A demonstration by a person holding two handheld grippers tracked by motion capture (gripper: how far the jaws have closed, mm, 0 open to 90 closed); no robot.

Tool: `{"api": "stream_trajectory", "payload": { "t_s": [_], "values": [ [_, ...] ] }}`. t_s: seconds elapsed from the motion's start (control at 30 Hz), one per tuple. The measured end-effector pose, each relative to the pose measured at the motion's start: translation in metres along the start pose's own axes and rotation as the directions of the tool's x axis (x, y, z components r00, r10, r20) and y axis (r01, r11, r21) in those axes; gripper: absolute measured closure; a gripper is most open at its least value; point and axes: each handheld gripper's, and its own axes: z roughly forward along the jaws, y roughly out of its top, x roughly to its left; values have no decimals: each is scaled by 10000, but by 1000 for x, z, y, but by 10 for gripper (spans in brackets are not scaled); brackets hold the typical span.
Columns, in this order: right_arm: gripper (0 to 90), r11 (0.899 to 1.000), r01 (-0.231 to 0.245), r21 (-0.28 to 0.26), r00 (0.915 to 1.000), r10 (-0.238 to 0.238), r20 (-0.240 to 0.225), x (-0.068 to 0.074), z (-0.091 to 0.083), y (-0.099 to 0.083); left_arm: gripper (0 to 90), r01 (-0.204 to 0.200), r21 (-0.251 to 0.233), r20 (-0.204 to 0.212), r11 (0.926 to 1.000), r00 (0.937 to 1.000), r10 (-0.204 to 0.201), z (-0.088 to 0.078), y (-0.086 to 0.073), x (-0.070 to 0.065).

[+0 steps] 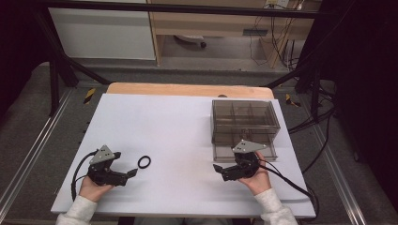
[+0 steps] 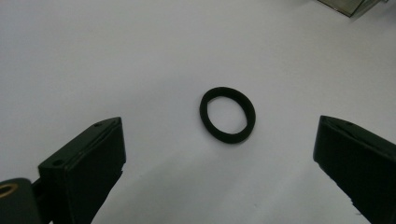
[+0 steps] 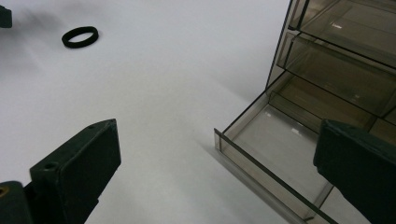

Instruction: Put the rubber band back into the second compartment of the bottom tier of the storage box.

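Black ring lies flat on the white tabletop, just ahead of left claw; right claw sits by the smoky drawer box.
Left gripper view: ring between spread jaws, touching neither.
Right gripper view: jaws spread too, holding nothing; bottom drawer pulled out, ring well apart.
Room: grey floor, black frame, cables.

A white desk carries a black ring at lower left of the frame and a smoky drawer box at right.
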Motion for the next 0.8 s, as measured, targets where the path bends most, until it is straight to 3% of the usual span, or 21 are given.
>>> {"api": "stream_trajectory", "payload": {
  "t_s": [0.8],
  "values": [
    [24,9997,183,156,9989,-176,-431,17,19,20,23,12,6,-15,10000,10000,-12,-1,0,-1]
  ]
}}
